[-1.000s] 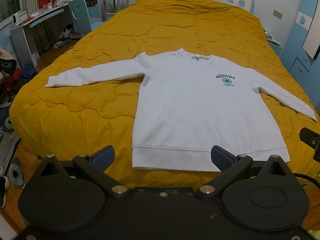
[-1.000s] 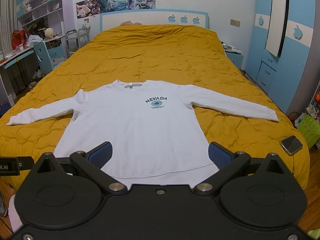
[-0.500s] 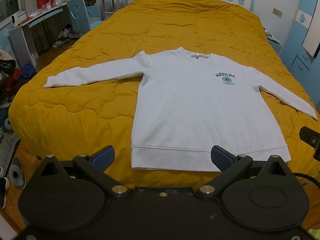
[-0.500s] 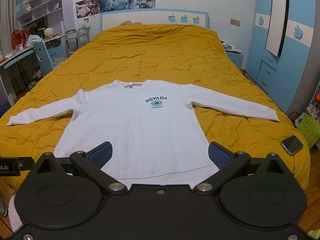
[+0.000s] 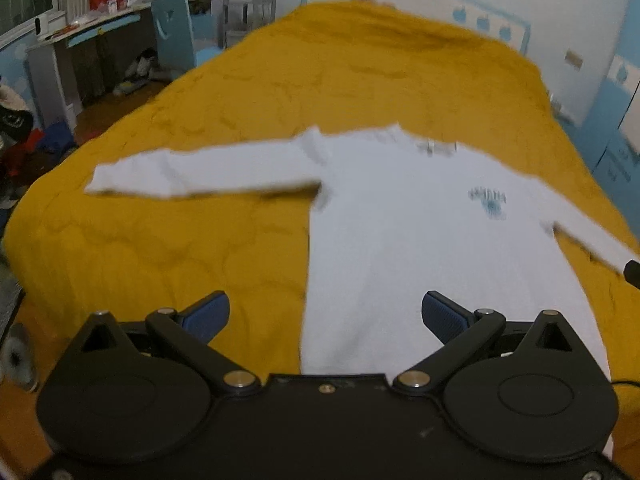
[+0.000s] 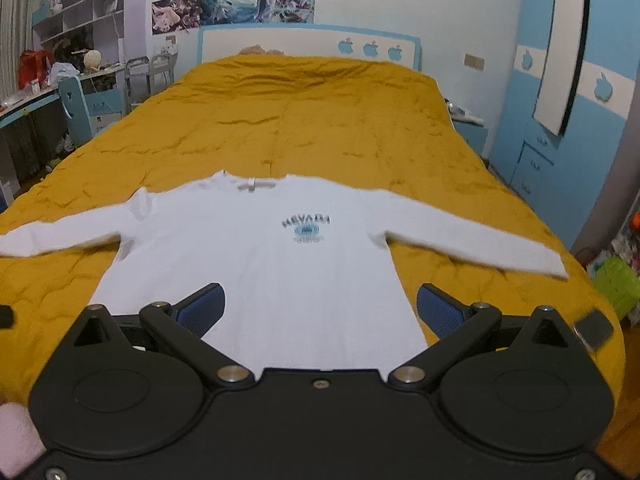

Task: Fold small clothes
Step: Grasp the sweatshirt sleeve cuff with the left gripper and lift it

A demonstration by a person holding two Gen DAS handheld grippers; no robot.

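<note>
A white long-sleeved sweatshirt (image 5: 420, 240) with a dark chest print lies flat, front up, on the yellow quilted bed (image 5: 200, 240), sleeves spread to both sides. It also shows in the right wrist view (image 6: 260, 272). My left gripper (image 5: 325, 312) is open and empty, above the sweatshirt's lower left side and hem. My right gripper (image 6: 318, 306) is open and empty, above the hem near the lower right side. Neither touches the cloth. The left wrist view is blurred by motion.
A dark phone (image 6: 596, 330) lies on the bed's (image 6: 360, 128) near right corner. A desk and blue chair (image 5: 176, 36) stand left of the bed. Blue cabinets (image 6: 560, 140) stand on the right. The headboard (image 6: 308, 42) is at the far end.
Both grippers have moved forward and lower over the bed, so the sweatshirt looks larger and its hem now sits between the fingers. Both stay open. The sweatshirt has not moved.
</note>
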